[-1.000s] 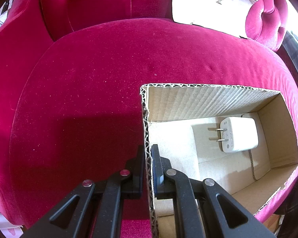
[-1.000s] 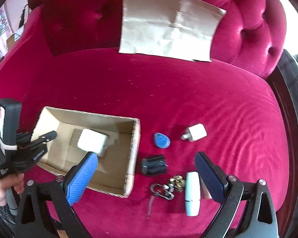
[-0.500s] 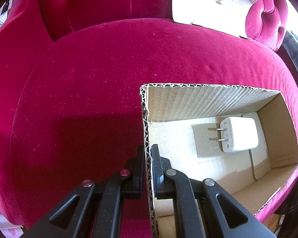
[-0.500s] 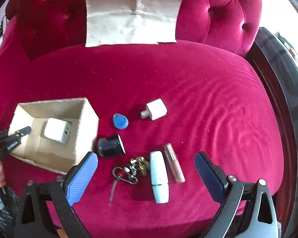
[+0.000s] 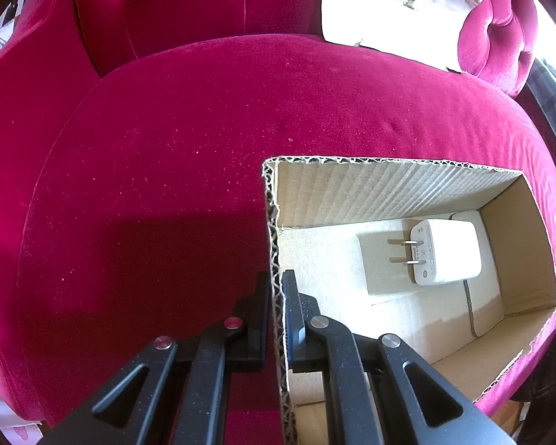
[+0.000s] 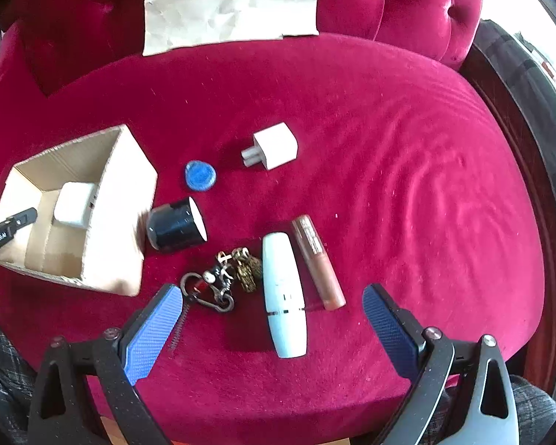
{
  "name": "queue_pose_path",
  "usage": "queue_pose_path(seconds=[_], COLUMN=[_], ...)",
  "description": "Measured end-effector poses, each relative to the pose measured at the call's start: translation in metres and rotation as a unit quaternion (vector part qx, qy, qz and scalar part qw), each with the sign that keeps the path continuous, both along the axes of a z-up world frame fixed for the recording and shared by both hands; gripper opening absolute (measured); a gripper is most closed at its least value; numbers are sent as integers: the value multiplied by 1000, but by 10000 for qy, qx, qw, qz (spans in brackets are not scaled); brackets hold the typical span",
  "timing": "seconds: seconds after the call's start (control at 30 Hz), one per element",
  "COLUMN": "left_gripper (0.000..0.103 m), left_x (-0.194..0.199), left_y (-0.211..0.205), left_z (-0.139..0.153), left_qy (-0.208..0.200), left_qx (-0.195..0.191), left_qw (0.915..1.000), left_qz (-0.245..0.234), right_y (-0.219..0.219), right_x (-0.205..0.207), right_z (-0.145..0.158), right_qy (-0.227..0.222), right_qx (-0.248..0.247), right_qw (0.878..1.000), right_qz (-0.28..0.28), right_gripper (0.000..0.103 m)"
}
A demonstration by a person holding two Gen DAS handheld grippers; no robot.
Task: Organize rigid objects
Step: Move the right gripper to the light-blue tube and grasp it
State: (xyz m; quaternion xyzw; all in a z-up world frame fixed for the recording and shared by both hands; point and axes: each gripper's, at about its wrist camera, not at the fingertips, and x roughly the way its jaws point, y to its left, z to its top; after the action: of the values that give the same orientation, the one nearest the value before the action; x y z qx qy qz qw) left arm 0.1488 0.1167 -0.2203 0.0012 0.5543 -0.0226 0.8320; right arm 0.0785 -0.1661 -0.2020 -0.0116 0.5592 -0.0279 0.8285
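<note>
Left claw (image 5: 277,289) clamping box wall (image 5: 274,244), pads mostly hidden

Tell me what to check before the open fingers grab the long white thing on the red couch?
1. Left gripper shut on the box wall: ok.
2. Right gripper open wide: ok.
3. White tube between its fingers: ok.
4. Brown tube lies close beside it, may get caught: not ok.
5. Keyring close on the other side: not ok.
6. Room in box beside white charger: ok.
</note>
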Motion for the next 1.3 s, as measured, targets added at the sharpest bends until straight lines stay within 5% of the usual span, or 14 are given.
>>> queue_pose_path(seconds=[0.57,0.7,1.3], left_gripper=[6,6,7], left_x=[2,1,0], left_y=[1,1,2], left_z=[0,0,0], left_qy=[-1,0,-10], left_qx=[5,3,13], left_qw=[10000,10000,10000], left_qz=[-1,1,-2], right_y=[-5,-5,-2], right_x=[2,2,12], right_z=[-32,-32,-40], right_qy=[333,239,407], right_qx=[12,-95,22], right_qw=[9994,9997,9992], right_qz=[-19,-15,28], right_gripper=[74,58,48])
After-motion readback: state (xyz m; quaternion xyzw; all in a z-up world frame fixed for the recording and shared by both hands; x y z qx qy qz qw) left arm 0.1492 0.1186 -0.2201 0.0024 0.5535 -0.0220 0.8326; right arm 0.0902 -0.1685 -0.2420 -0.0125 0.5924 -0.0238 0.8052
